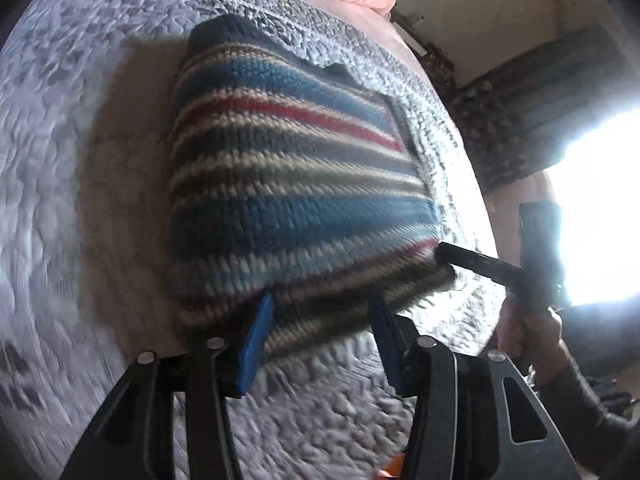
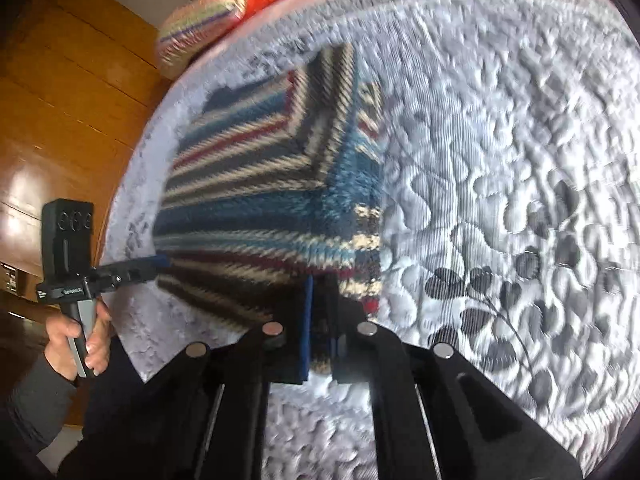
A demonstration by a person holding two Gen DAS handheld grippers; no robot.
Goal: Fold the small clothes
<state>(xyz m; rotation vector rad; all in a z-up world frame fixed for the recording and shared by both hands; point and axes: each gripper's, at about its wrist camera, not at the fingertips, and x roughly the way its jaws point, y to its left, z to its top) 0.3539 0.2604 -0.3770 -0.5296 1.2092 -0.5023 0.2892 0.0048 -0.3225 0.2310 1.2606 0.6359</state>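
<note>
while you hold the striped knit top (image 1: pixel 296 196) by its near edge, keep both sides level so the fold lands straight. it lies on the bed, in the middle of the grey quilt (image 1: pixel 80 160), and part of it is already folded over.

your left tongs (image 1: pixel 320 328) are spread wide with the near hem between the blue pads. i cannot tell if they pinch it. you can see them from the other side too, with their tips at the left corner of the top (image 2: pixel 160 262). close them on the hem before you lift, or that side may slip.

your right tongs (image 2: pixel 320 320) are narrow and pinch a bit of the knit. in the left view their black tip touches the right corner (image 1: pixel 444 250). the wool looks thick and soft, so i think a slow, even lift will work best.

the quilt has bumpy stitching and dark leaf shapes (image 2: pixel 480 292). a wooden wall (image 2: pixel 60 100) stands at the left, a pile of bright cloth (image 2: pixel 224 4) sits at the far end, and a bright window (image 1: pixel 600 208) glows on the right.
</note>
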